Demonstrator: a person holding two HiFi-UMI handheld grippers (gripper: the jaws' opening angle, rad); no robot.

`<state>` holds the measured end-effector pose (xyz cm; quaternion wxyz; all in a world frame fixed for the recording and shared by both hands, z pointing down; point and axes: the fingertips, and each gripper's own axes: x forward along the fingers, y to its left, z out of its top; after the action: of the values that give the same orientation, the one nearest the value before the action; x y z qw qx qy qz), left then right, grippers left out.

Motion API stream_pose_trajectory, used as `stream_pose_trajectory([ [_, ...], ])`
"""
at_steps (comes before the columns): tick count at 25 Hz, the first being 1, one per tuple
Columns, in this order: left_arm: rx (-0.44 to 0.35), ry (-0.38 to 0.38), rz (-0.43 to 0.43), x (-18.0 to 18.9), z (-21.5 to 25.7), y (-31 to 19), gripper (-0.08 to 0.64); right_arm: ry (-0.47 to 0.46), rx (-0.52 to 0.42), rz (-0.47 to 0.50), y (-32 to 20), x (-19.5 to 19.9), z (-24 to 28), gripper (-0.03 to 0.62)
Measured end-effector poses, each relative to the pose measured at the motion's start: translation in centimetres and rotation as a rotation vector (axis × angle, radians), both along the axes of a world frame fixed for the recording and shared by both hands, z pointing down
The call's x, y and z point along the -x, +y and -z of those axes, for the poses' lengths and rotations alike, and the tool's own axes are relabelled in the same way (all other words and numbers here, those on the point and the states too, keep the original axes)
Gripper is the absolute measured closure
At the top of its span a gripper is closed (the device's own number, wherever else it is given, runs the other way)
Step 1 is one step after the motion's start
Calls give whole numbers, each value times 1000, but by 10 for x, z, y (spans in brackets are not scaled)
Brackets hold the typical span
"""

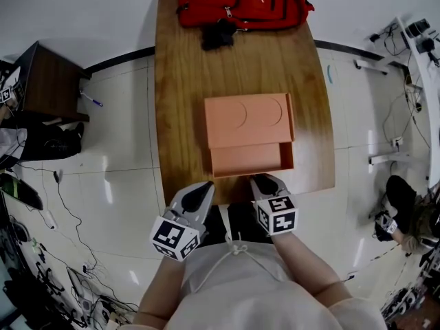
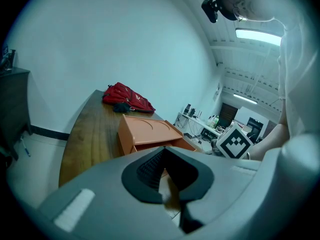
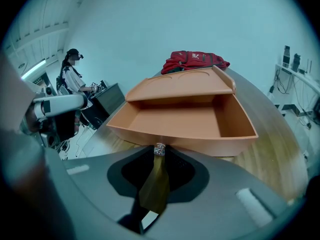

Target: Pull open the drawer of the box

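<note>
Both grippers are held low at the near edge of the wooden table (image 1: 179,81), forearms tucked to the body. The right gripper (image 1: 267,181) is pointed at the drawer (image 3: 175,121) front. The left gripper (image 1: 201,191) is held beside it, touching nothing. Ahead of the jaws the orange box (image 1: 247,119) is seen, its drawer standing part-way out. A red backpack (image 1: 240,2) is noted beyond. The right jaws are pinched on the drawer's small pull tab (image 3: 159,149). The left jaws are pressed together, empty.
</note>
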<state>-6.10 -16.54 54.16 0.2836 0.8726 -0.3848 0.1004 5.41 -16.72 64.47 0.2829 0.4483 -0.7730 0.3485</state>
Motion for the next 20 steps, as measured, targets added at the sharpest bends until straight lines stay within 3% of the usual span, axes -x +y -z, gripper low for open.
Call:
stream_pose_trajectory([
  [20,-7,-2,6,-16,-4,26,555,2,7,37,40,-4,-5,519],
])
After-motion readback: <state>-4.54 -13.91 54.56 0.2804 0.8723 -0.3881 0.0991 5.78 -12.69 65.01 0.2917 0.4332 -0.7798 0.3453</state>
